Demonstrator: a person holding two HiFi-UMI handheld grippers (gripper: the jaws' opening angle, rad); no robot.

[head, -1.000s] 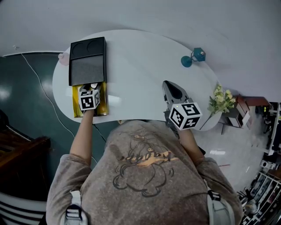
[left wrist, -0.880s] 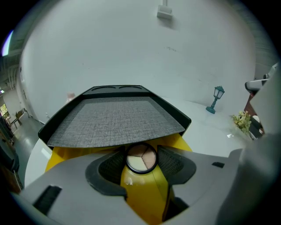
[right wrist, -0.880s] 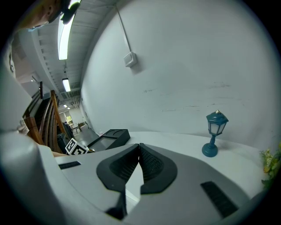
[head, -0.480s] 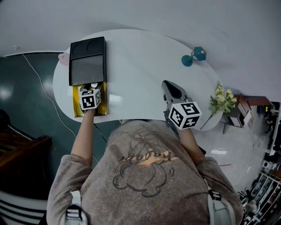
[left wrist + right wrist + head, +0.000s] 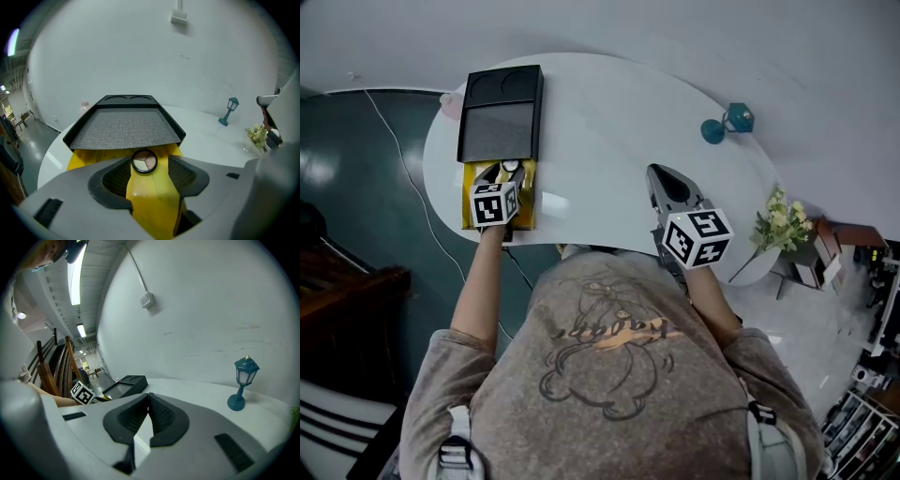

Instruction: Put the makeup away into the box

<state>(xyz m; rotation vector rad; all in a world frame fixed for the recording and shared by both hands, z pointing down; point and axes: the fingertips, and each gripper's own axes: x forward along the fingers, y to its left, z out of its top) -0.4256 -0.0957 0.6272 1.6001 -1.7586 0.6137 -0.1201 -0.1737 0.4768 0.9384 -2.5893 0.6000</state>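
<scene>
My left gripper (image 5: 499, 170) hangs over the open box (image 5: 123, 131), jaws apart, gripping nothing. The round eyeshadow compact (image 5: 144, 161) lies on the yellow lining (image 5: 77, 159) just ahead, between the tips. My right gripper (image 5: 149, 399), closed and empty, stands well apart.

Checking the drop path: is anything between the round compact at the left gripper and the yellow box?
Nothing visible: the compact sits between the left gripper's open jaw tips, over the yellow box, before the black lid.
</scene>
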